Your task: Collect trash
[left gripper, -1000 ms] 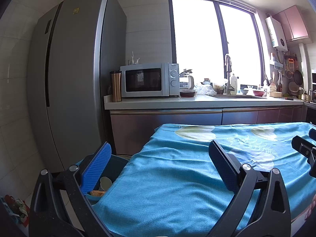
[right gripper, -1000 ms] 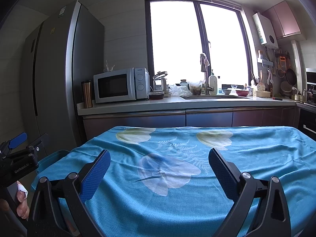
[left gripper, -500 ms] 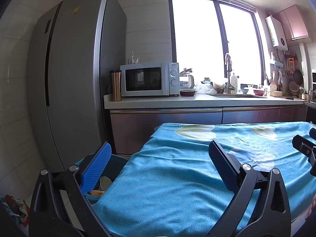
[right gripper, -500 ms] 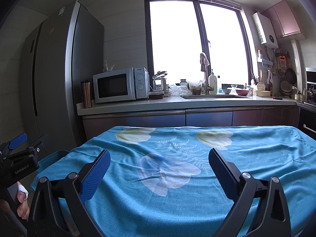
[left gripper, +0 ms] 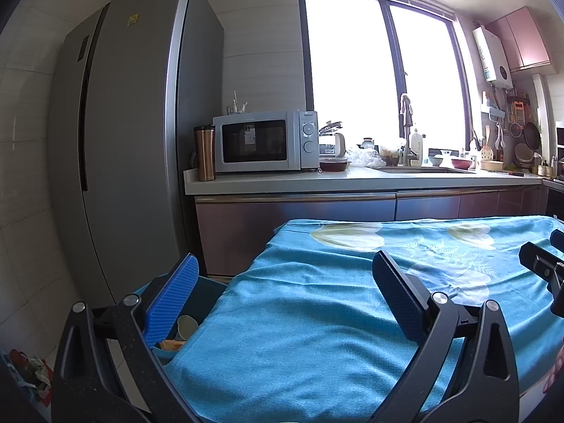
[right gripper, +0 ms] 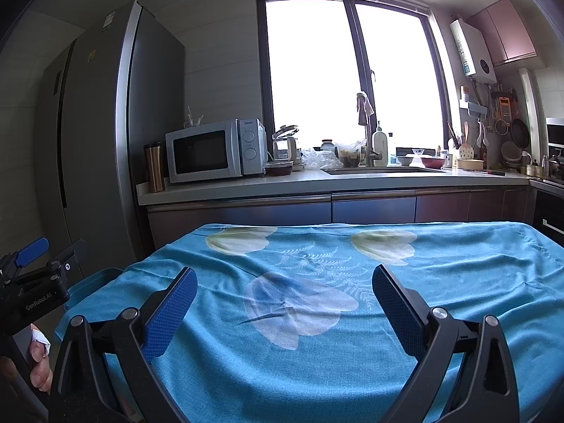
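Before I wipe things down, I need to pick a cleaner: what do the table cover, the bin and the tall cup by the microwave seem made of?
Table cover: woven cloth, matte, with wrinkles and a printed flower pattern. Bin: probably plastic, smooth teal wall. Cup: likely metal, glossy copper sheen with a dark lid.

Kitchen table (right gripper: 458, 317) under a turquoise cloth

A turquoise tablecloth (right gripper: 317, 352) printed with pale tulips and fern sprigs covers the whole tabletop, lying in soft wrinkles and hanging over the edges. Behind it, the pale countertop (left gripper: 352, 181) carries a white microwave (left gripper: 264, 141), a copper-coloured tumbler (left gripper: 205, 153), a dark bowl (left gripper: 333, 165) and what may be crumpled plastic bags (right gripper: 319, 158) beside the sink.
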Tool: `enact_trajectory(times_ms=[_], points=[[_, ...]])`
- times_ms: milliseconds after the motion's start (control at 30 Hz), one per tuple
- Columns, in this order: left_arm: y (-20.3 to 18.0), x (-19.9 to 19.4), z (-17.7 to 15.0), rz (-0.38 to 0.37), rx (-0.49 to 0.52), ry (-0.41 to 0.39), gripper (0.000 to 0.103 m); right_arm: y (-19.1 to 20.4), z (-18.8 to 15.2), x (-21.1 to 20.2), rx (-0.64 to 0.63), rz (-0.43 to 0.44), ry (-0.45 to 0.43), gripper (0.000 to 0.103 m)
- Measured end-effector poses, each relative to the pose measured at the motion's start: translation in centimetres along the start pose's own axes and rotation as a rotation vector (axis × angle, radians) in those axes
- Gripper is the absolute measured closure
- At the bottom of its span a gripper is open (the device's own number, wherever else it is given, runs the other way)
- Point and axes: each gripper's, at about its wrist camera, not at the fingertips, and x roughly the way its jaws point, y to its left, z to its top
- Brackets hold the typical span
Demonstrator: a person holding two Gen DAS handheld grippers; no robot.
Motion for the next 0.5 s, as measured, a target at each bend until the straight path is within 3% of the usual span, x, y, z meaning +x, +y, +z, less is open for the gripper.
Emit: enact_trajectory(times_ms=[167,267,400,500], points=[[-0.4,0.0,0.0,-0.005,0.01,-0.004,0.006,-0.2,-0.1,0.0,0.002,-0.002,-0.001,0.007],[-0.5,0.7,0.3,-0.026,0.008,0.035,0.006,-0.4,0.0,0.3,0.003,-0.005,0.005,0.007],[-0.9,3.7,1.1,-0.115,0.003,0.155,0.006,-1.6,0.3,1.4,0.003,-0.023,0.058,0.007],[-2.1,7.9,1.9,-0.219,0.002,0.294,0.006,-3.8,0.7,3.6,0.023,-0.056,0.171,0.007]])
